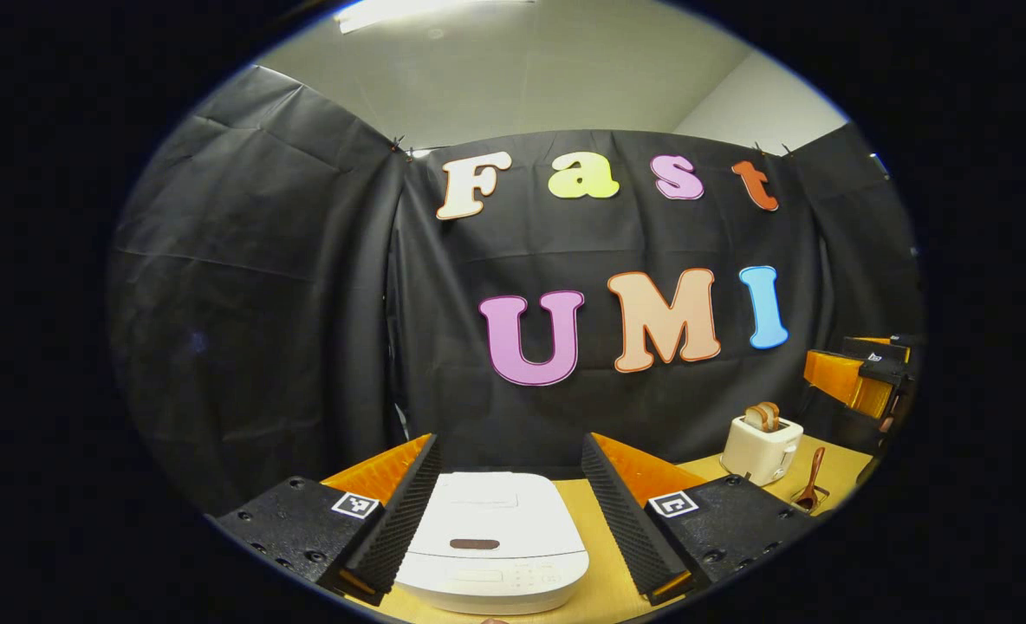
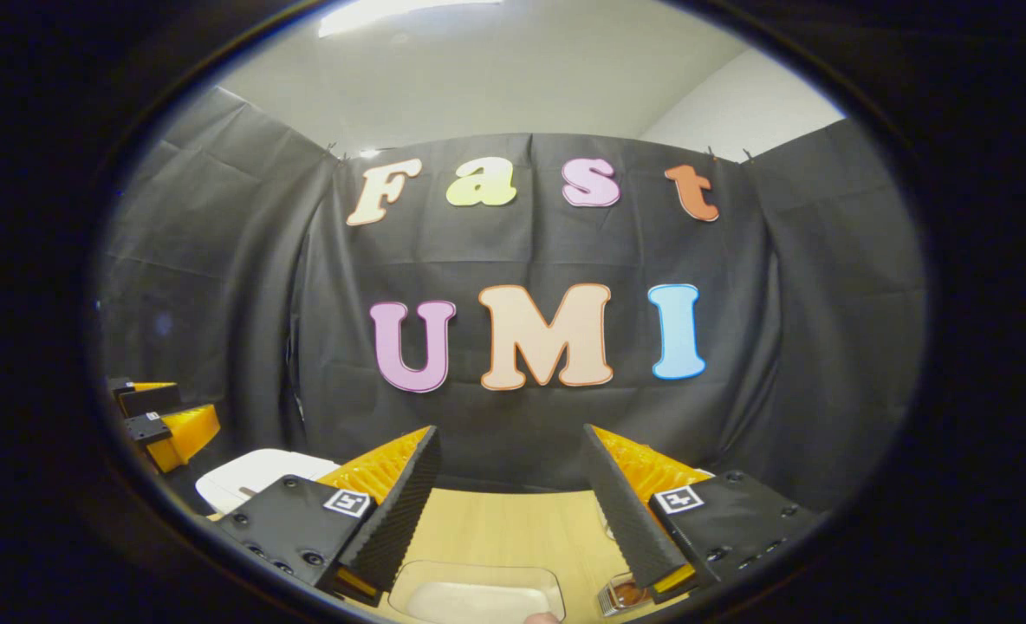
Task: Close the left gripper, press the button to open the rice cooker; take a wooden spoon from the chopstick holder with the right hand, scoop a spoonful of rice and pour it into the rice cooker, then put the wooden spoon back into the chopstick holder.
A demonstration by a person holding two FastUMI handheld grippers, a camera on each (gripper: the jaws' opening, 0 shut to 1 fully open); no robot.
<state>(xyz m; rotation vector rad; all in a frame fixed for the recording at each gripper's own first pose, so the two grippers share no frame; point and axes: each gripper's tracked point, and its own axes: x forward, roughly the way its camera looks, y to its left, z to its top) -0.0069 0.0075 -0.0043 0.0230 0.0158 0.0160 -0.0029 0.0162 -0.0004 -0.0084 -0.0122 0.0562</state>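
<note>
The white rice cooker (image 1: 491, 542) sits with its lid down on the wooden table, just below and between the fingers of my left gripper (image 1: 510, 444), which is open and holds nothing. A wooden spoon (image 1: 812, 485) stands handle-up at the far right of the left gripper view. My right gripper (image 2: 509, 433) is open and holds nothing. It hovers over a clear tray of white rice (image 2: 478, 598). Beside its right finger is a small clear holder (image 2: 621, 594) with something brown in it. The rice cooker (image 2: 253, 475) lies off to the left in the right gripper view.
A cream toaster (image 1: 760, 446) with bread slices in it stands at the back right, next to the spoon. The right gripper (image 1: 860, 373) appears at the far right edge, the left gripper (image 2: 162, 416) at the far left edge. Black cloth walls close in the table (image 2: 513, 529).
</note>
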